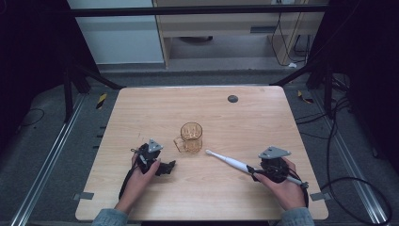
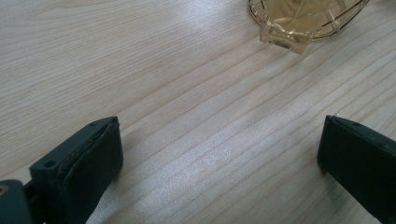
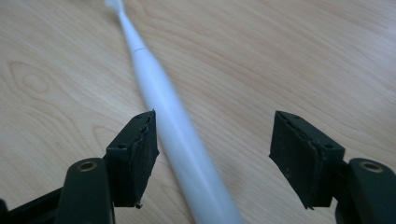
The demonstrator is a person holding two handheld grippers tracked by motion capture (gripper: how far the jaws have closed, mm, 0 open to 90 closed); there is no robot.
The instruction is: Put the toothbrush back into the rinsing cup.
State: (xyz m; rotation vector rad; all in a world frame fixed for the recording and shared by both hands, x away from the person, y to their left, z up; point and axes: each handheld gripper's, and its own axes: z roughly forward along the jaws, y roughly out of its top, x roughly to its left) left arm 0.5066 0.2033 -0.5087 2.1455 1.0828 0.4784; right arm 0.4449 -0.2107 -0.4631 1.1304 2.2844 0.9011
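Note:
An amber glass mug (image 1: 191,136) stands upright near the middle of the wooden table (image 1: 244,117). A white electric toothbrush (image 1: 230,162) lies to its right, brush head toward the mug. My right gripper (image 1: 256,170) straddles the handle. In the right gripper view the toothbrush (image 3: 168,116) runs between the jaws of the right gripper (image 3: 212,149), close against the left pad and well away from the right pad. My left gripper (image 1: 169,165) rests on the table to the left of the mug. In the left gripper view the left gripper (image 2: 219,154) stands wide open over bare wood, the mug (image 2: 299,23) ahead of it.
A small grey disc (image 1: 232,99) is set into the far part of the tabletop. Dark frame bars, cables and a floor rail surround the table. A person's hands and sleeves come in at the near edge.

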